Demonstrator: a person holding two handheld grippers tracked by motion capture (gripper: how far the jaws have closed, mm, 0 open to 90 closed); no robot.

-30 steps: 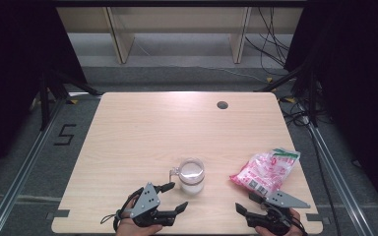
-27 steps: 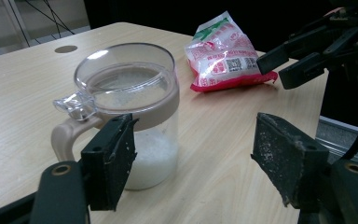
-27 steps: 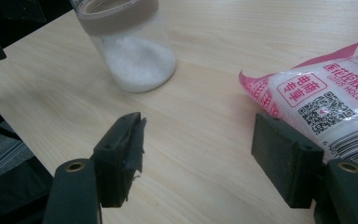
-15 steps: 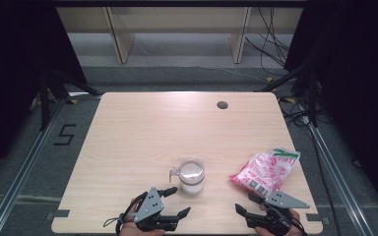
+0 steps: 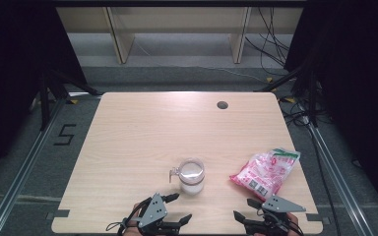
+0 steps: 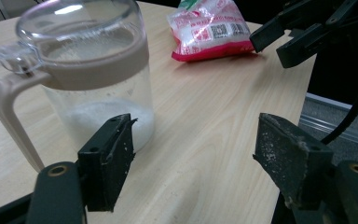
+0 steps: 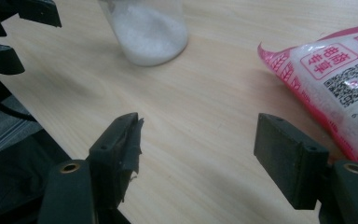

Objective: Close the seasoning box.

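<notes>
Both grippers, left [image 5: 177, 211] and right [image 5: 248, 222], wait open-jawed and empty near the lidded sugar jar [image 5: 192, 176], pink refill bag [image 5: 266, 169] just beside it for pouring.

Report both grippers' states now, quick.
Left gripper: jaws open, holding nothing, beside the lidded jar.
Right gripper: jaws open, just been opening further, nothing between them, near the pink bag.

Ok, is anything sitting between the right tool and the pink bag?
Nothing visible. The right tool is open with bare table between its jaws, and the bag lies just ahead, off to one side. The jar stands clear of that path.
</notes>
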